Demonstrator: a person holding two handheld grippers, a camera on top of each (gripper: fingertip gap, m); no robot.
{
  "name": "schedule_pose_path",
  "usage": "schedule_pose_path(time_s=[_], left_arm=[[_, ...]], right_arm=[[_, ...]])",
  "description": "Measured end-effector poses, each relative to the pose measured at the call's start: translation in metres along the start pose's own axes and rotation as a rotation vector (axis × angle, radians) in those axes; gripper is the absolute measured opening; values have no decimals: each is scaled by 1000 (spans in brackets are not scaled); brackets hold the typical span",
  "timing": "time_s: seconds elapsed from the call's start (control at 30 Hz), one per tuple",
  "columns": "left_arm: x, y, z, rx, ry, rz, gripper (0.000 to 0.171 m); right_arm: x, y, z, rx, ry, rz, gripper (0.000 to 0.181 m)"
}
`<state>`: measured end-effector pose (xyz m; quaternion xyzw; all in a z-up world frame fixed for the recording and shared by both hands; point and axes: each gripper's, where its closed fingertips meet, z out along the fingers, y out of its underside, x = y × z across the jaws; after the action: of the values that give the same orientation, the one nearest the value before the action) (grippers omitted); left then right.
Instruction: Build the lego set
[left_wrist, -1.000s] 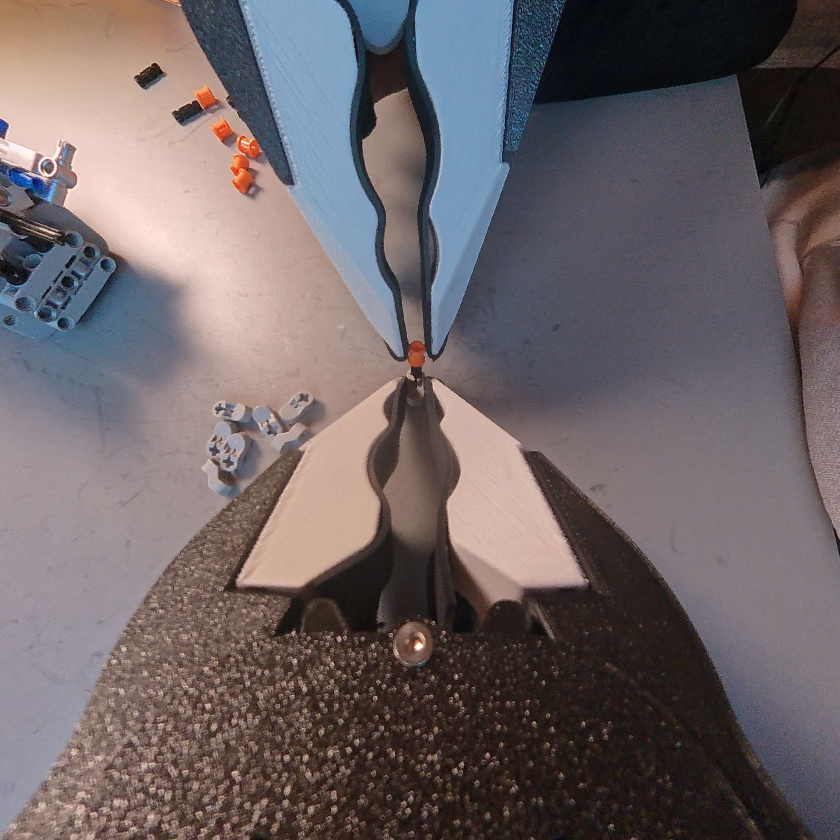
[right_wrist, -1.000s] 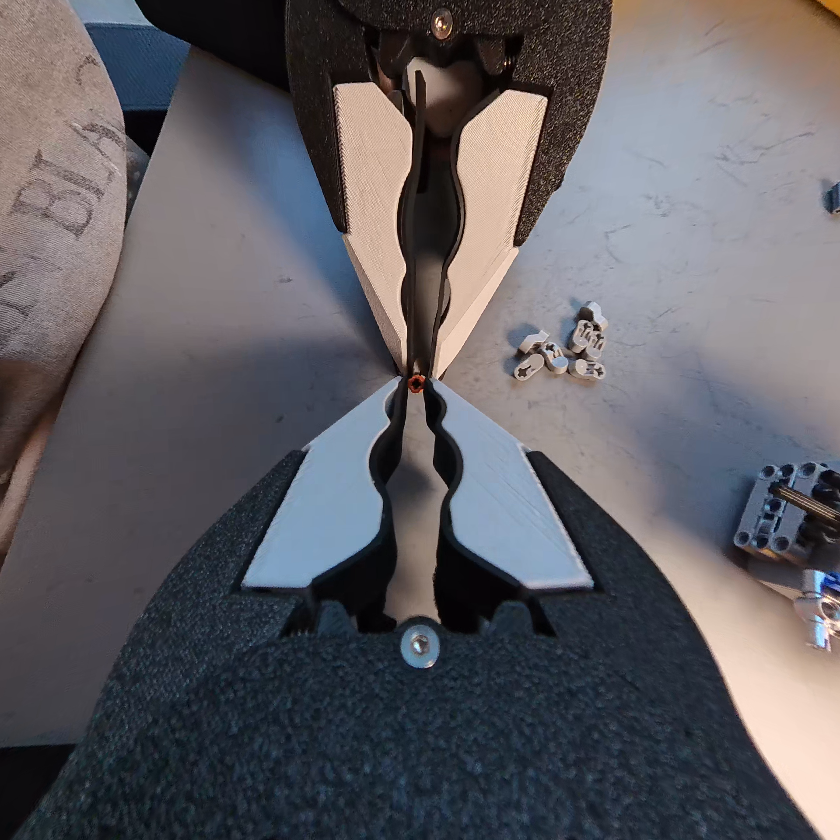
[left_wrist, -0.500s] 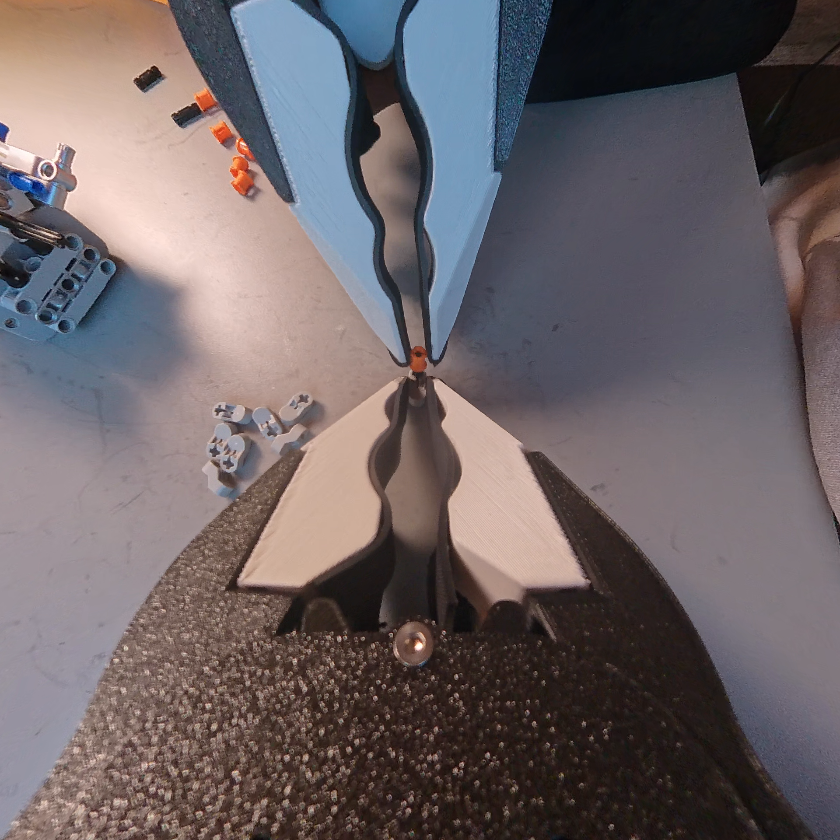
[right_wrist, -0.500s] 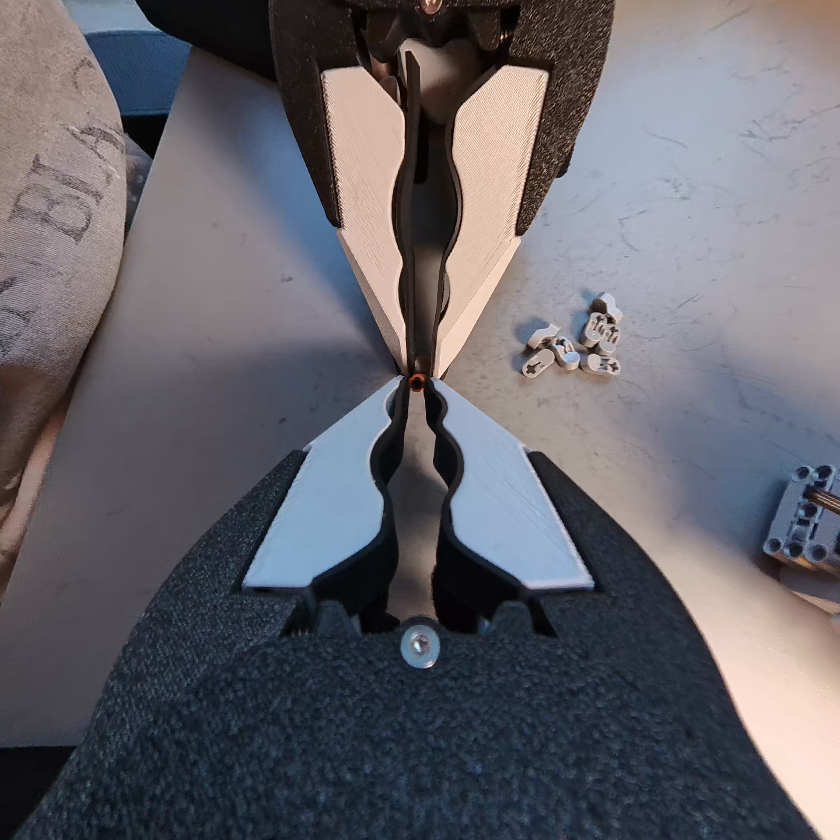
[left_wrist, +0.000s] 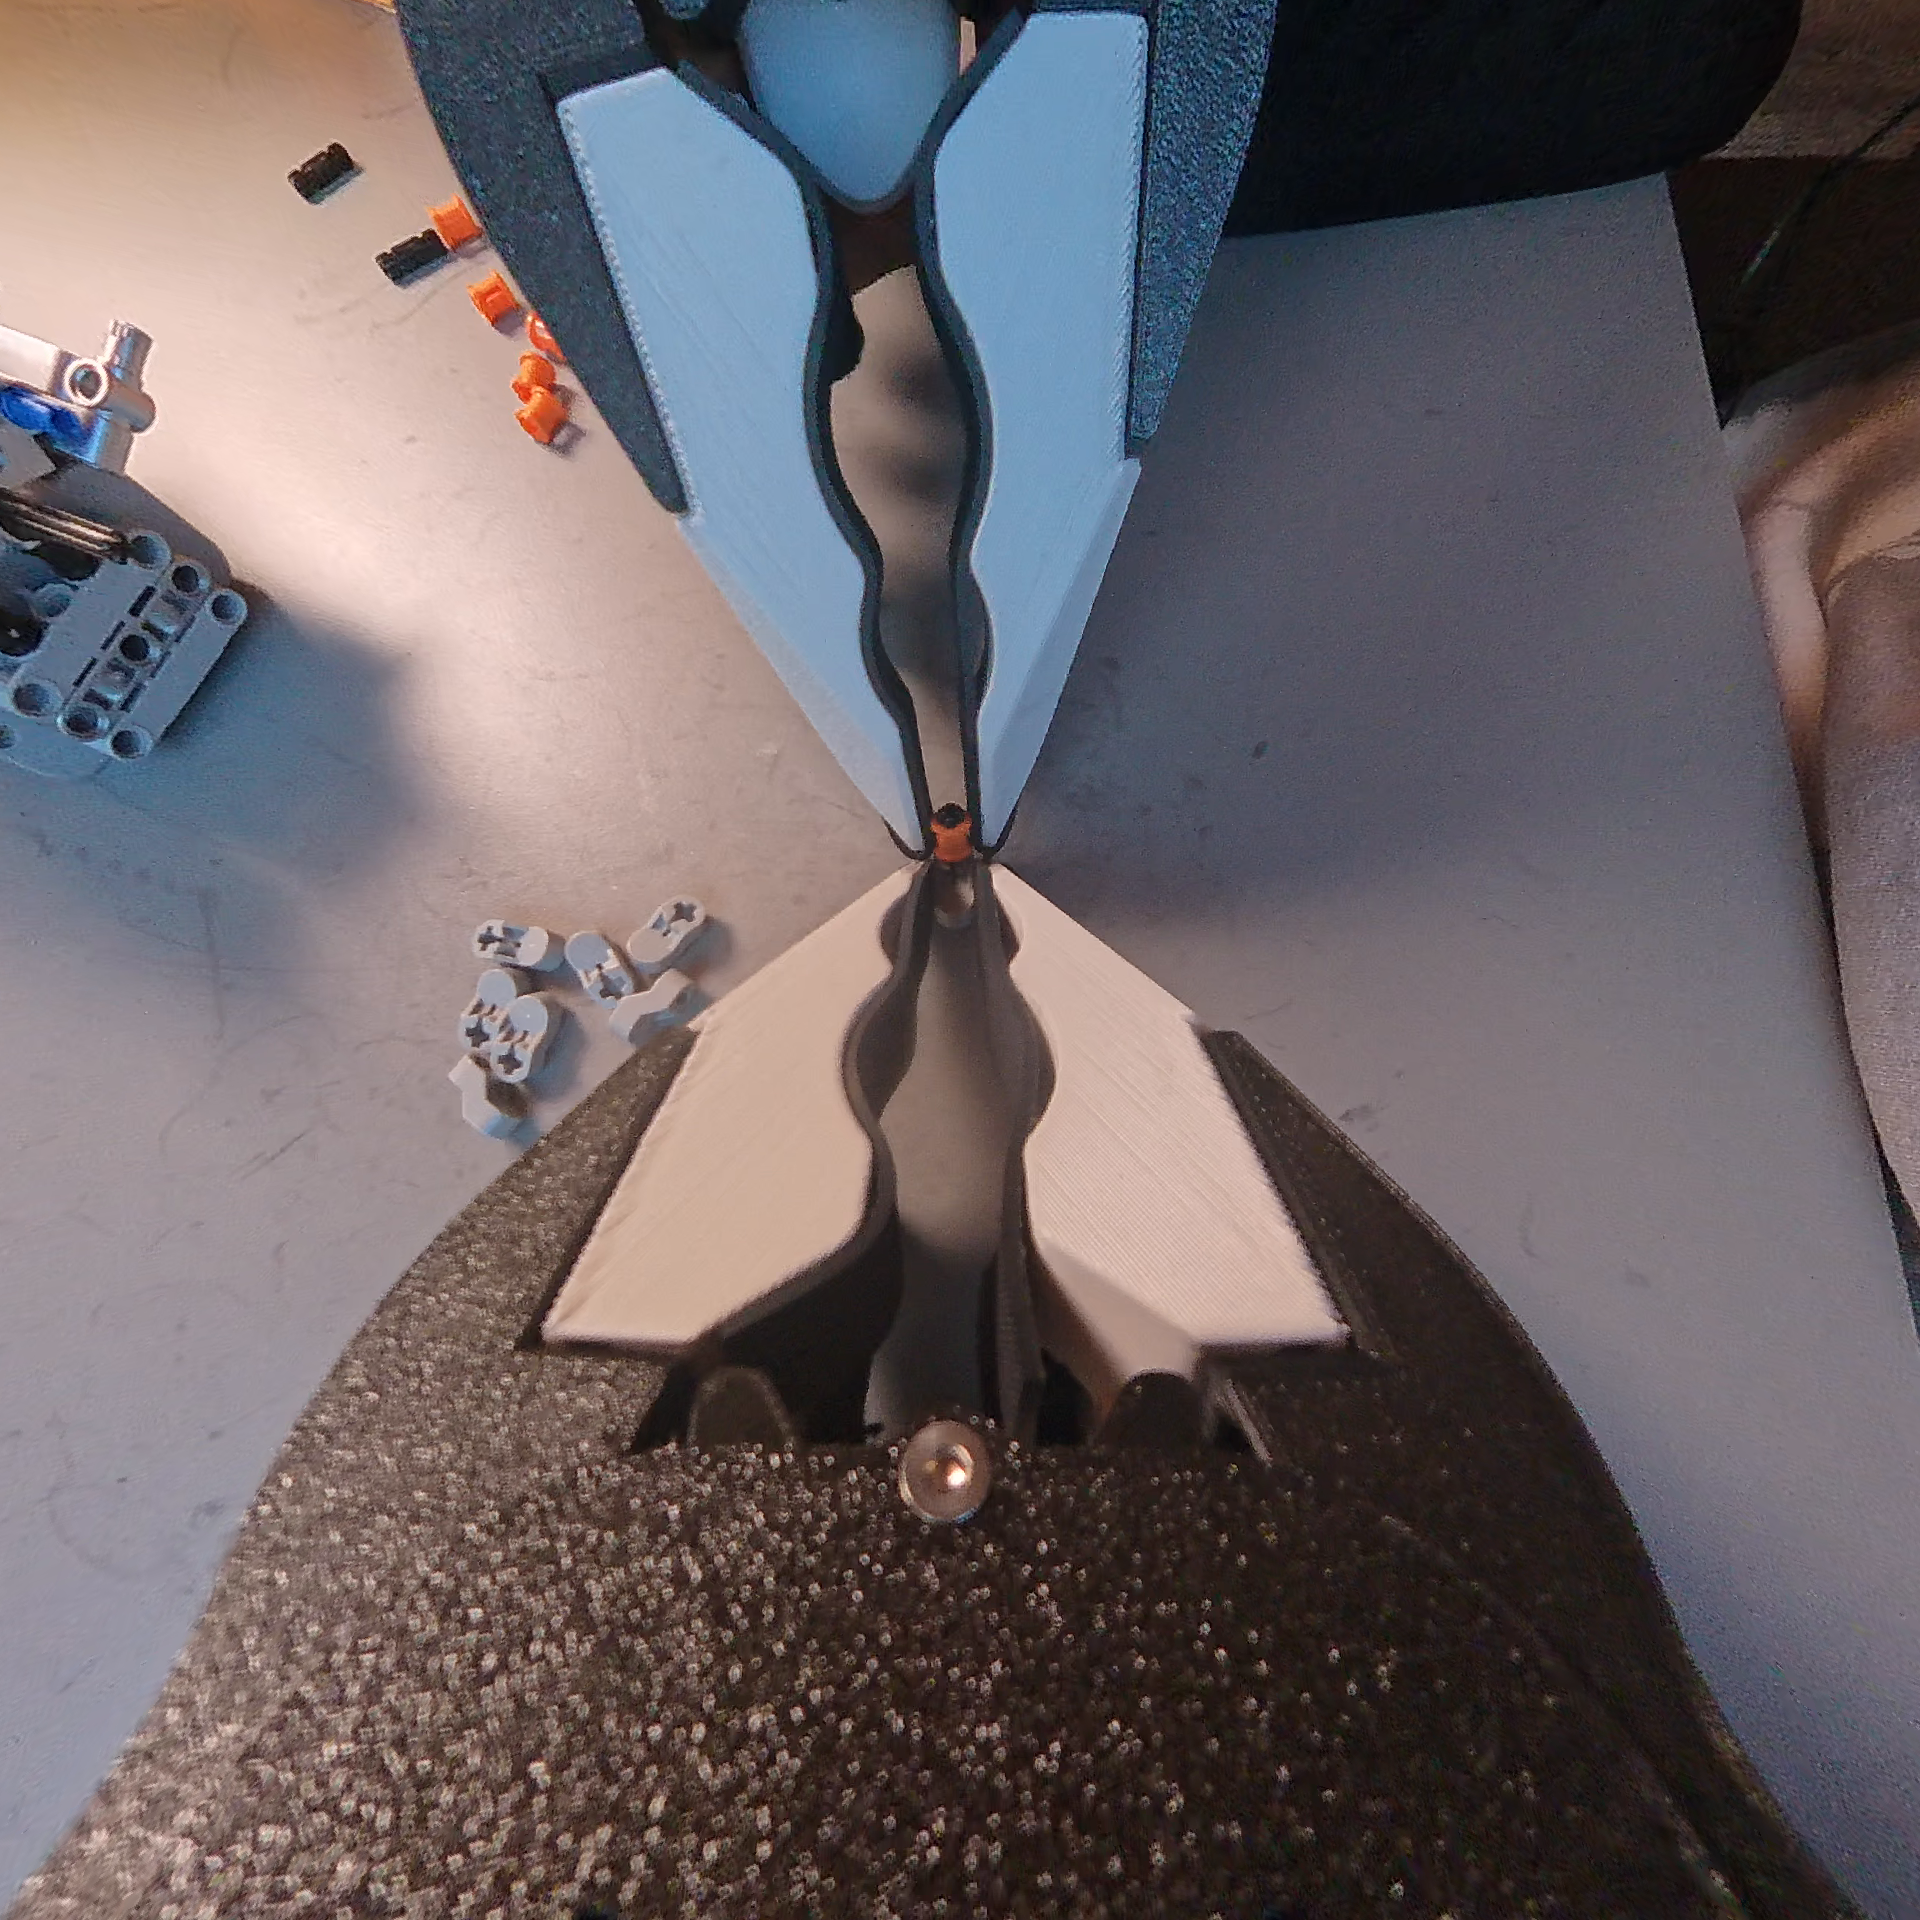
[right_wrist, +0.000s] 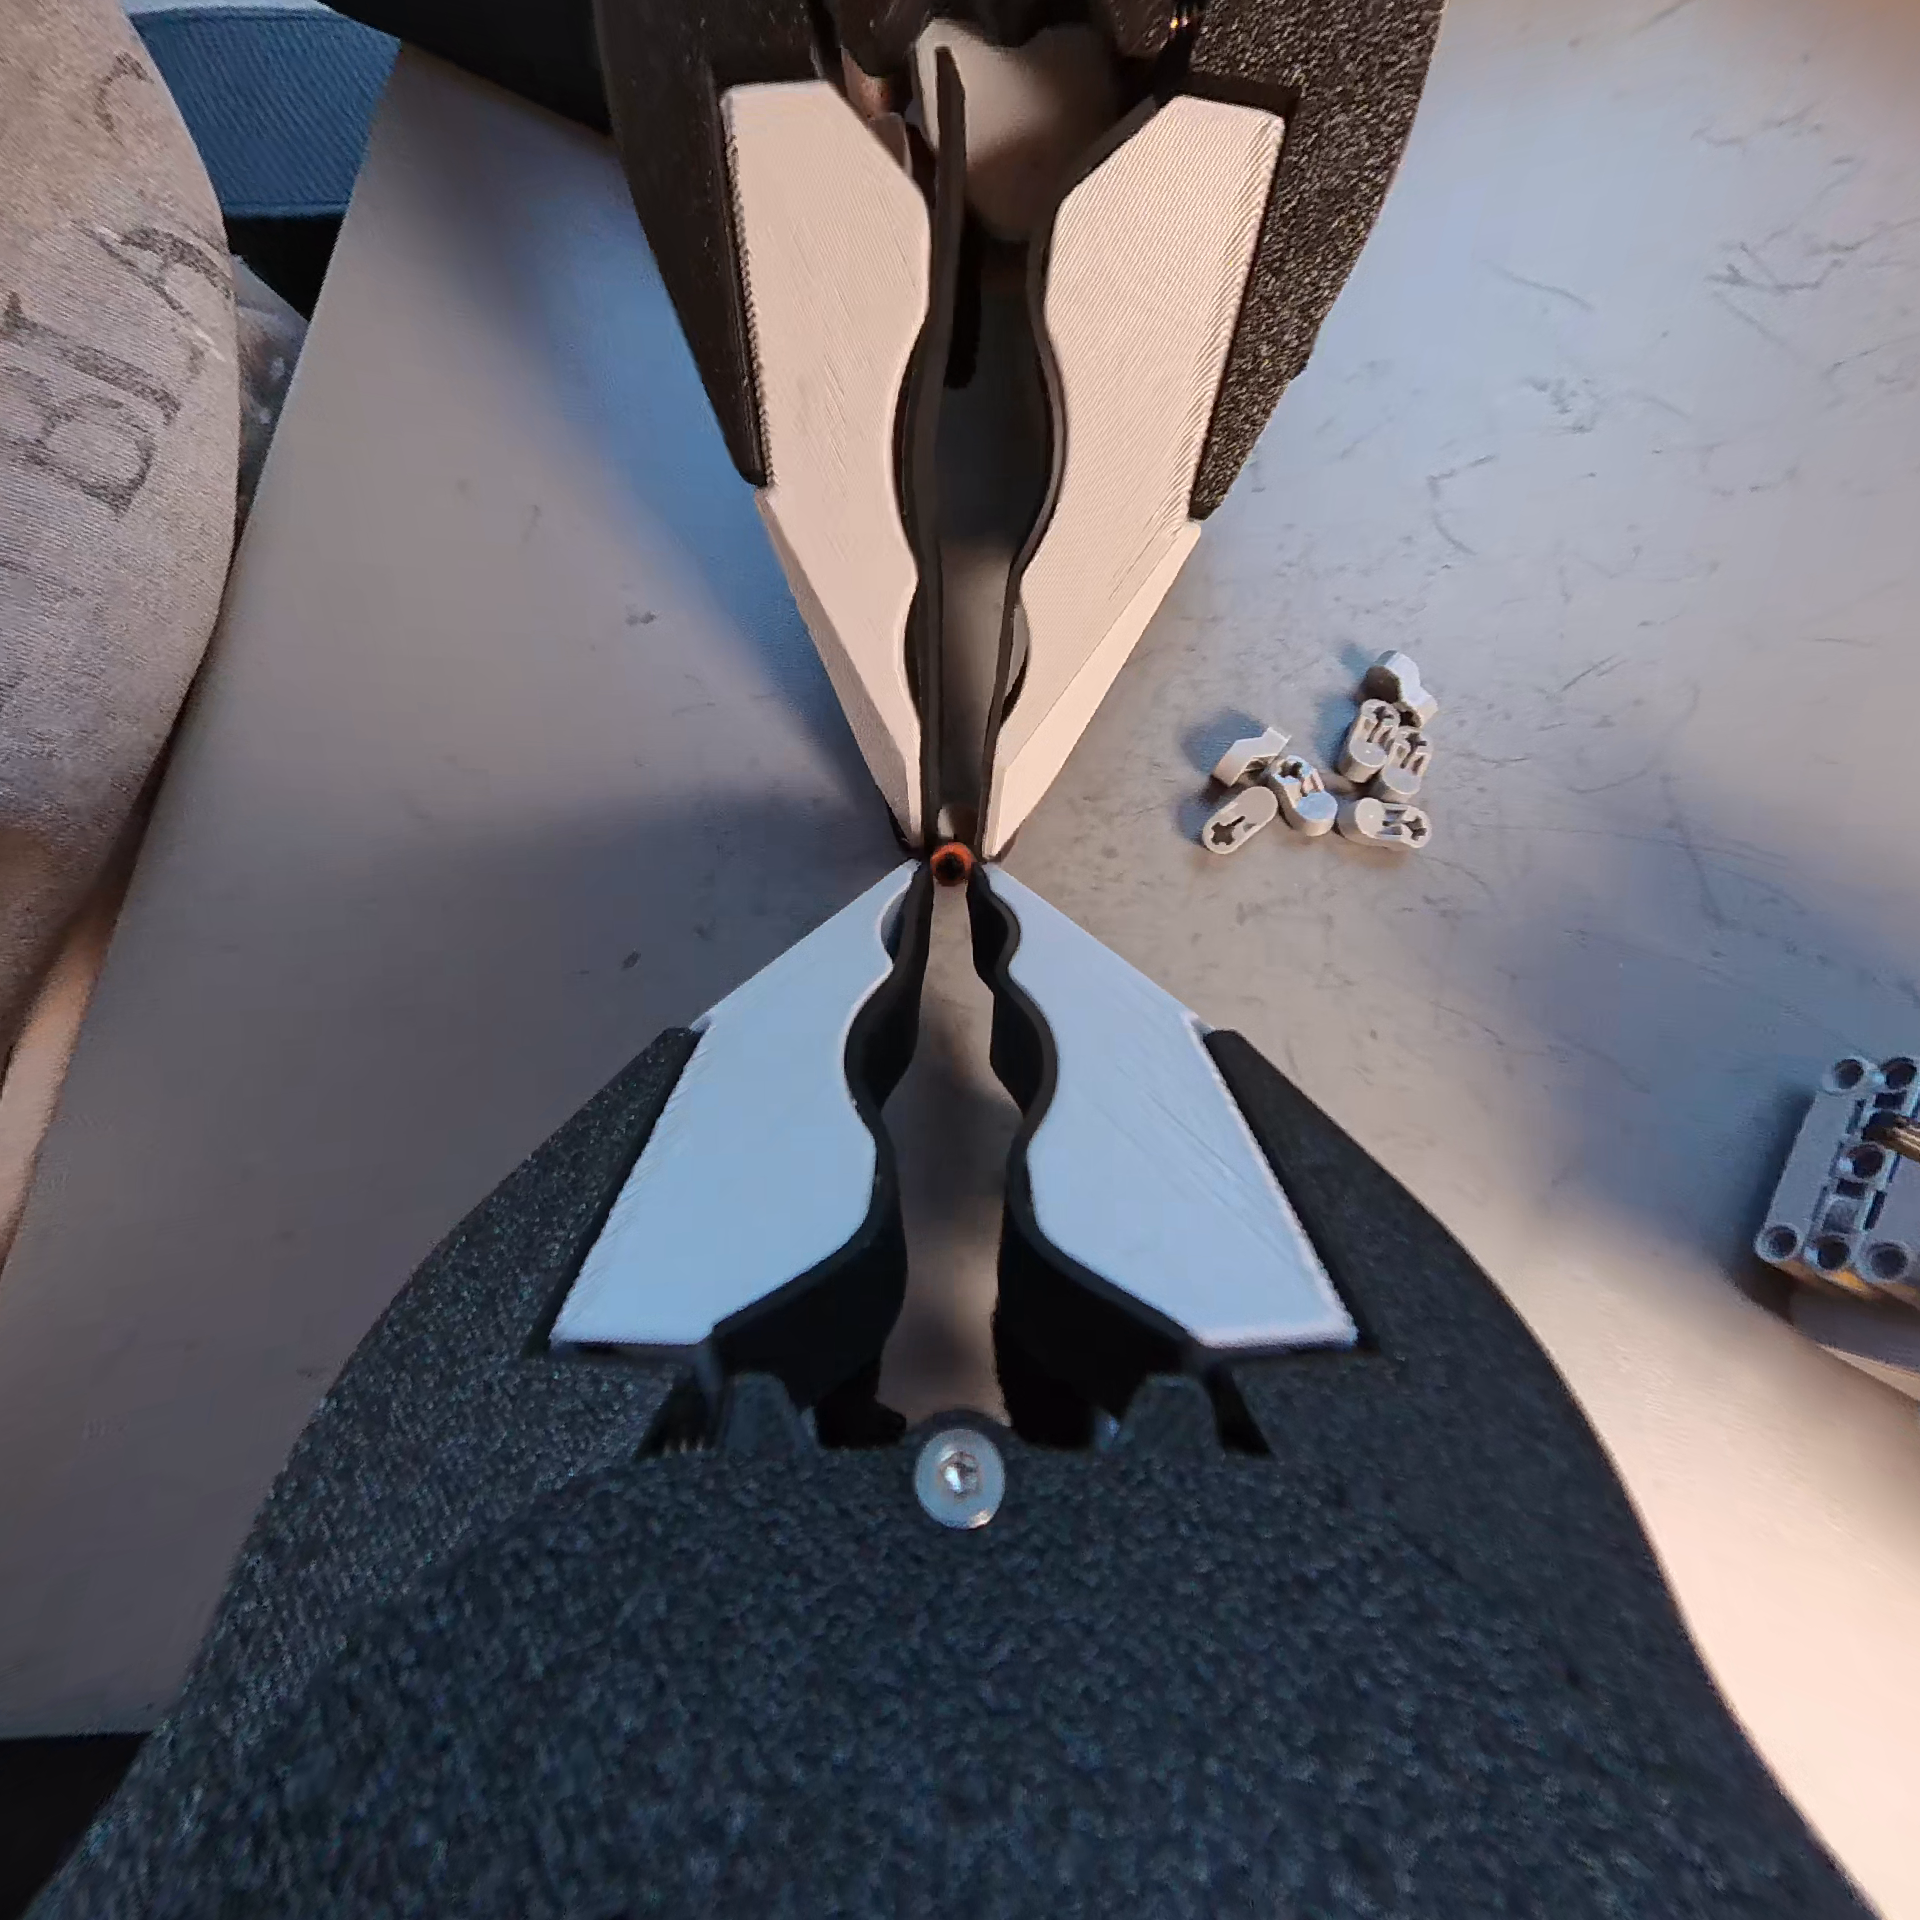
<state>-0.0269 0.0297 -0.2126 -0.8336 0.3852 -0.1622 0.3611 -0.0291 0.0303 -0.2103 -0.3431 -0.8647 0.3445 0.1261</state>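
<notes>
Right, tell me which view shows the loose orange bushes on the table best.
The left wrist view: the loose orange bushes lie in the open at upper left, partly behind the right gripper. The right wrist view shows none of them, only the orange piece at its fingertips.

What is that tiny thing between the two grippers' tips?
A small orange bushing sits pinched there, where the left gripper and right gripper meet tip to tip. Both wrist views show it.

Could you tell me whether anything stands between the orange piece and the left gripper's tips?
Nothing visible does: the orange piece, pinched by the right gripper, sits directly at the left gripper tips. The loose grey pieces lie aside.
</notes>
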Motion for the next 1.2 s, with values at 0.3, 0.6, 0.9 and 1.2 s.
schedule_pose_path(time_s=[0.3, 0.6, 0.9, 1.2], left_arm=[[-9, -40, -41, 363, 331, -532, 5], [-12, -65, -69, 584, 557, -752, 5], [-10, -61, -64, 553, 555, -749, 5], [-16, -57, -62, 553, 507, -741, 5]], right_arm=[[18, -35, -40, 214, 208, -149, 35], [19, -70, -61, 364, 378, -288, 22], [16, -68, -56, 329, 399, -345, 20], [22, -64, -55, 306, 430, -348, 16]])
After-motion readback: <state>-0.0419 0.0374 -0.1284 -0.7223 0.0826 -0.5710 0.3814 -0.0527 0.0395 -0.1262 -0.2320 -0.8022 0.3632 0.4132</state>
